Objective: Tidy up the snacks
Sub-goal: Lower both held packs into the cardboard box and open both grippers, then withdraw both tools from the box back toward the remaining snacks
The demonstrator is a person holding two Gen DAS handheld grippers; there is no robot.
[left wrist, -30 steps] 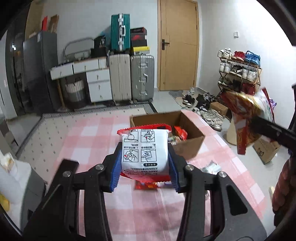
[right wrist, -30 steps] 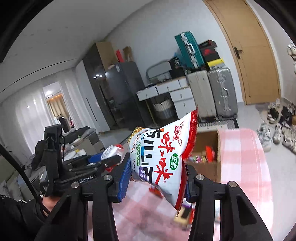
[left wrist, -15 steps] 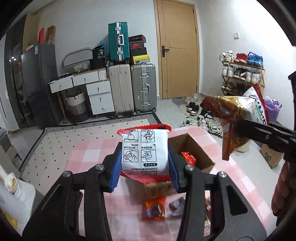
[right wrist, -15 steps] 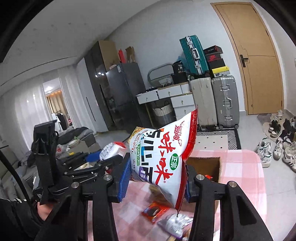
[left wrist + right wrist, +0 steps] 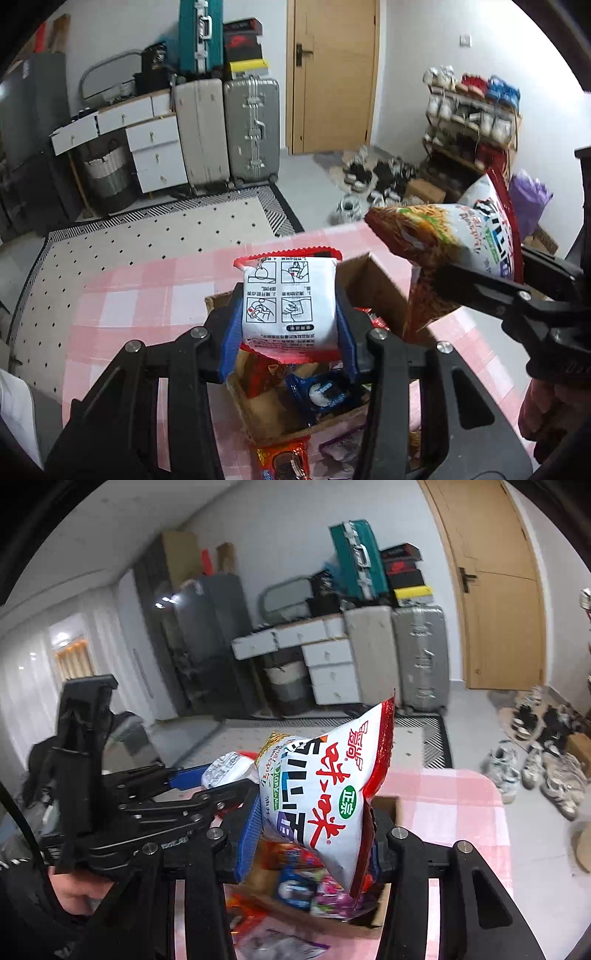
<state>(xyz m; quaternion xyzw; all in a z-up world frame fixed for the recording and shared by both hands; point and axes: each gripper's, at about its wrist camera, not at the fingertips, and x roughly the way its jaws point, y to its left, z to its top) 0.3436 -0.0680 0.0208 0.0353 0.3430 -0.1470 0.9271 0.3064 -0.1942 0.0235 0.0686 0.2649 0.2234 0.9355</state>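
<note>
My left gripper is shut on a small white packet with a red edge, printed with instruction drawings. It hangs over an open cardboard box holding several snack packs. My right gripper is shut on a large white and red snack bag, also above the box. In the left wrist view that bag and the right gripper come in from the right. In the right wrist view the left gripper shows at the left with its packet.
The box stands on a table with a pink checked cloth. Loose snack packs lie in front of the box. Beyond the table are a dotted rug, suitcases, a white drawer unit, a wooden door and a shoe rack.
Both grippers have carried their packs forward across the table. The box, far ahead a second ago, now lies directly beneath them. Neither grip has changed.
</note>
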